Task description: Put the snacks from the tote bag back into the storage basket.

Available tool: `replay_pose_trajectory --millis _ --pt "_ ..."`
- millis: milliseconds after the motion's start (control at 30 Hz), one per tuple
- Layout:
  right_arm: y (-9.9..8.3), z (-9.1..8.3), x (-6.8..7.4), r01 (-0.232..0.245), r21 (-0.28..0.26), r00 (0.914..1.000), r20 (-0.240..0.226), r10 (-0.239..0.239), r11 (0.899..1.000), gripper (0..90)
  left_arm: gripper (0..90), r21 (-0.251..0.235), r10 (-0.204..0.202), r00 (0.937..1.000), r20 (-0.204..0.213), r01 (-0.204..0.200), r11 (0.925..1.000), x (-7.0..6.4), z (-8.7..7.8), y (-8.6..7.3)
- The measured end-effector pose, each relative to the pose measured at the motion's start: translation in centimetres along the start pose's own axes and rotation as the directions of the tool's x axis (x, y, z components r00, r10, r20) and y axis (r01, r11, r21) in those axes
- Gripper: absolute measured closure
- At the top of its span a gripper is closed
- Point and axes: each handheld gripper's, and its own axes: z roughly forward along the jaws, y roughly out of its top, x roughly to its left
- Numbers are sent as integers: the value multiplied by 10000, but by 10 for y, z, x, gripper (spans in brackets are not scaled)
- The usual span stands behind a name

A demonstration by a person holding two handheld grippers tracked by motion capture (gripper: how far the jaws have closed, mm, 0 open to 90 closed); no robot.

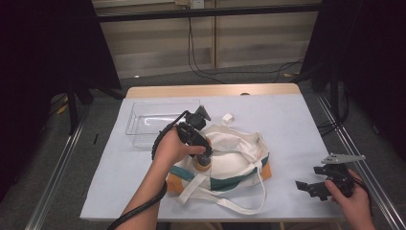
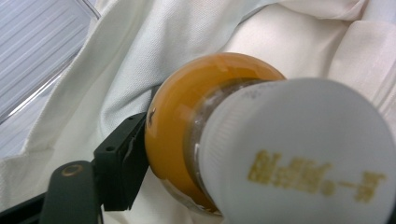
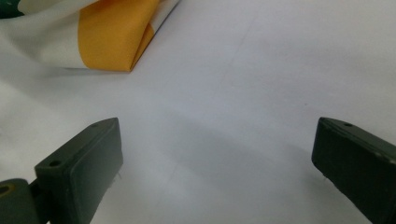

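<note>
Two hand-held grippers are in my care at this worktop (image 1: 287, 124), which is covered in pale blue-grey. My left hand-held gripper (image 1: 205, 162) points down into the mouth of a cream tote bag (image 1: 239, 158) and pinches an orange bottle (image 2: 187, 121). In the left gripper view one black jaw presses the bottle's left side; the other jaw is hidden behind the bottle's white cap (image 2: 299, 154), which carries blurred gold lettering I cannot read. Cream cloth of the bag lies all around the bottle. Beyond this gripper, toward the far left of the worktop, sits a clear plastic tray (image 1: 143, 120), near the bag but apart from it. The bag has orange and green bands (image 1: 230, 181) along its near edge, and its long cream straps (image 1: 230, 203) trail toward me, near the front edge of the worktop.

My right hand-held gripper (image 1: 311, 188) rests low near the right front corner, well apart from the bag, with a grey three-cornered plate (image 1: 342, 157) on top. Its jaws are spread wide with bare worktop between them. Ahead of it and to its left, in the right gripper view, lies the bag's orange corner (image 3: 116, 37).
</note>
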Motion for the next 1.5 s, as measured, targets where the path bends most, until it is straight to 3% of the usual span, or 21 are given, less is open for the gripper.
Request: replay_pose_trajectory --millis 233,533,800,933,1500 --pt "0 0 0 -10 -19 10000 -9 10 10000 18 295 149 224 9997 -92 -223 9996 -3 -1 3" --pt "0 -1 0 -32 -36 10000 -89 32 10000 19 301 288 79 9999 -113 -76 9996 -2 -3 4" --pt "0 0 0 13 19 10000 -86 -13 10000 19 301 156 342 9994 52 -343 9993 -5 -18 10" --pt "0 -1 1 21 -21 10000 -91 -21 10000 19 301 310 474 9988 133 -478 9984 -4 -26 11" --pt "1 -1 1 -15 7 9999 -126 15 10000 19 301 404 418 9988 237 -427 9983 -3 -50 18"
